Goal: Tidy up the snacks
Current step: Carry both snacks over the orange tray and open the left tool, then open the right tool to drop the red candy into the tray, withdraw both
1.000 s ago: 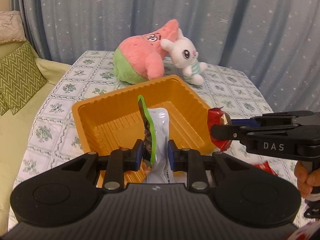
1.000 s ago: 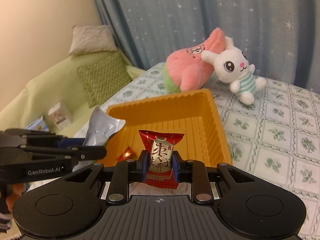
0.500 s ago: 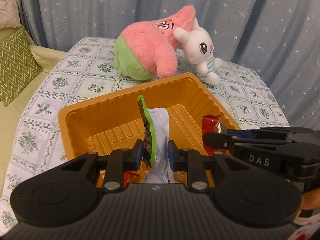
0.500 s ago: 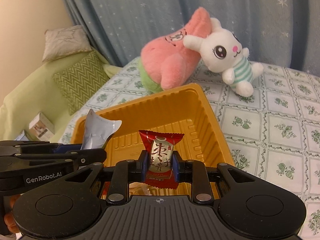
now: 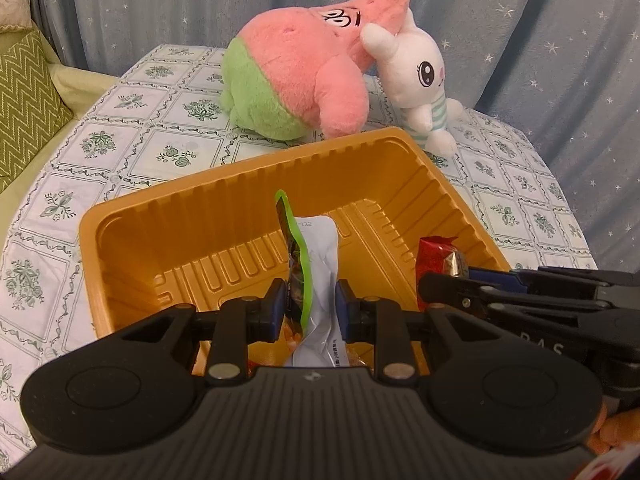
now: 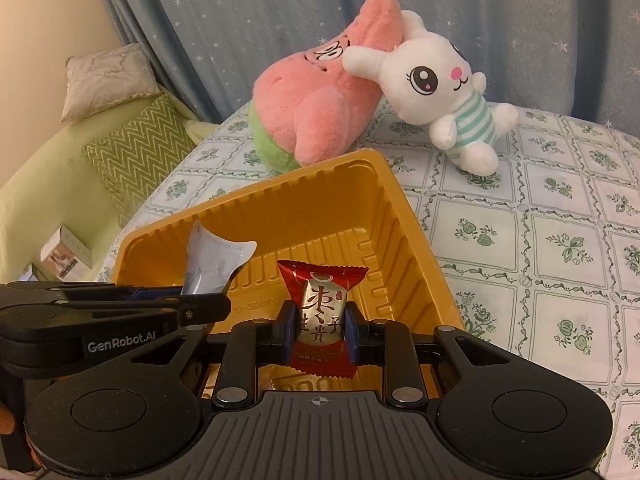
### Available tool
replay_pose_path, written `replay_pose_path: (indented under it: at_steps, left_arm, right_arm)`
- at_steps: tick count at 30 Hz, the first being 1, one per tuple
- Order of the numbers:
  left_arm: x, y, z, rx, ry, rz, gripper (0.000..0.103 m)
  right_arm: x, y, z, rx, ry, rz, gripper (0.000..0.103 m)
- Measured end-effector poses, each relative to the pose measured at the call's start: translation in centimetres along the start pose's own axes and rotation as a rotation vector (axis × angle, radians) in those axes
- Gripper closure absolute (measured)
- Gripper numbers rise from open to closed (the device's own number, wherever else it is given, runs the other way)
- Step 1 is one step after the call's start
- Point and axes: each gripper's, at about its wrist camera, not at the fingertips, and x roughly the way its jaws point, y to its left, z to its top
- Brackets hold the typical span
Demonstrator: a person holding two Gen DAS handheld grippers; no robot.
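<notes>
Gripping red candy (image 6: 320, 312), right tongs (image 6: 319, 330) (over orange tray (image 6: 384, 216))

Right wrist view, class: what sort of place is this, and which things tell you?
Probably a home living room or bedroom: a green zigzag-patterned cushion on a pale green sofa, a star-printed blue curtain, and a pink star-shaped plush toy on the floral tablecloth.

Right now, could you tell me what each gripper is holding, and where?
Left gripper: silver packet, near its middle. Right gripper: red candy, across its middle.
</notes>
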Motion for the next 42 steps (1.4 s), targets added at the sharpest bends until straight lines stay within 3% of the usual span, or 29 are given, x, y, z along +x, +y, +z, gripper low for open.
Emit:
replay_pose_path:
  at_steps: [5, 17, 25, 26, 27, 29, 34, 42]
  left_arm:
    - [0.0, 0.4, 0.1, -0.016, -0.008, -0.008, 0.073]
    - [-1.1, 1.6, -0.2, -0.017, -0.014, -0.004, 0.069]
    - [-2.2, 1.9, -0.4, -0.005, -0.035, 0.017, 0.048]
    - [-2.4, 1.9, -0.4, -0.003, -0.038, 0.019, 0.041]
    - [-2.6, 2.0, -0.5, 0.000, -0.046, 0.022, 0.037]
    - [-3.2, 1.9, -0.7, 0.010, -0.061, 0.028, 0.031]
    - [-4.7, 1.7, -1.5, 0.032, -0.091, 0.062, 0.020]
    - [-7.5, 1.3, -3.2, 0.029, -0.142, 0.103, 0.006]
  right_arm:
    - [0.3, -0.1, 0.0, 0.003, 0.006, 0.000, 0.077]
    - [1.0, 0.4, 0.1, -0.002, 0.015, 0.013, 0.077]
    - [1.2, 1.2, 0.5, -0.020, -0.019, 0.029, 0.077]
    - [1.3, 1.3, 0.5, -0.023, -0.022, 0.019, 0.073]
    - [1.2, 1.4, 0.5, -0.026, -0.024, 0.009, 0.060]
    - [0.8, 1.3, 0.3, -0.023, -0.045, 0.003, 0.045]
    - [-0.3, 0.8, -0.3, -0.015, -0.039, -0.007, 0.043]
    - [-3.5, 0.8, -1.9, -0.019, -0.071, -0.008, 0.030]
